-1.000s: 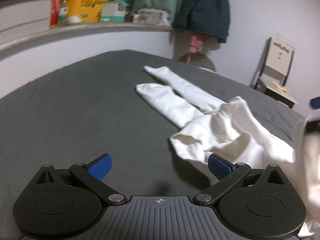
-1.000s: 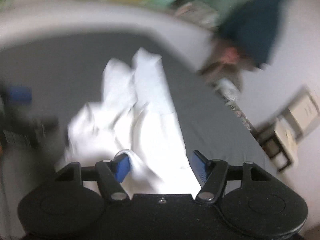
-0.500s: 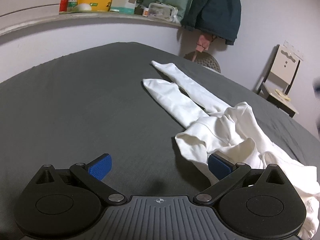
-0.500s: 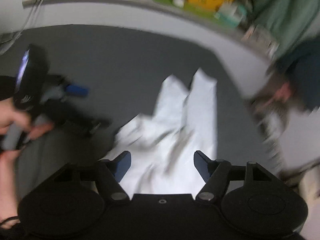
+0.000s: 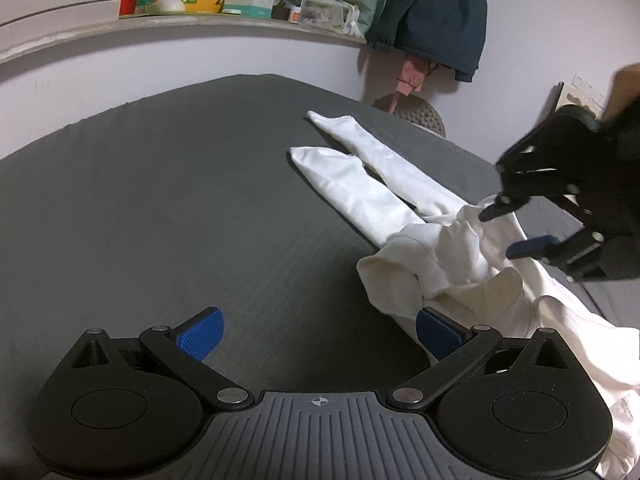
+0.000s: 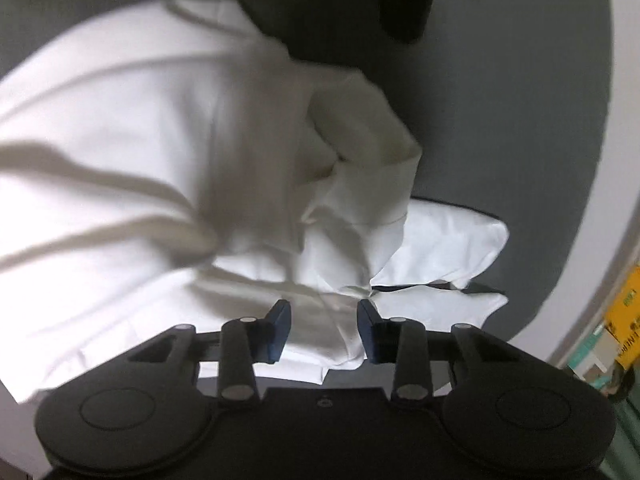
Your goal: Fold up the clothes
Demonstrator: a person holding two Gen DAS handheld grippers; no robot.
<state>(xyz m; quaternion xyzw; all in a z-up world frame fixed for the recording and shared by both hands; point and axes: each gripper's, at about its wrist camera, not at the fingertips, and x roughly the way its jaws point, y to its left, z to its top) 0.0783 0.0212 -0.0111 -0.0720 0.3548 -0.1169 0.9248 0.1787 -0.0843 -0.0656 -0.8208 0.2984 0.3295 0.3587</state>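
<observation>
Lay crumpled at the right of the dark grey bed: white trousers, both legs stretched flat toward the far side, waist bunched near. Left gripper: jaws spread wide, empty, right pad just beside the near edge of the cloth. Right gripper: hovered over the bunched waist, jaws narrowed yet parted, fabric between the pads but not clearly pinched. Cluttered shelf along the far wall.

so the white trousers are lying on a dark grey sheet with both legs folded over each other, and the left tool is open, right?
Not quite: in the left wrist view the white trousers have both legs lying side by side and stretched out, not folded. They do lie on the dark grey sheet, and the left tool is open.
</observation>
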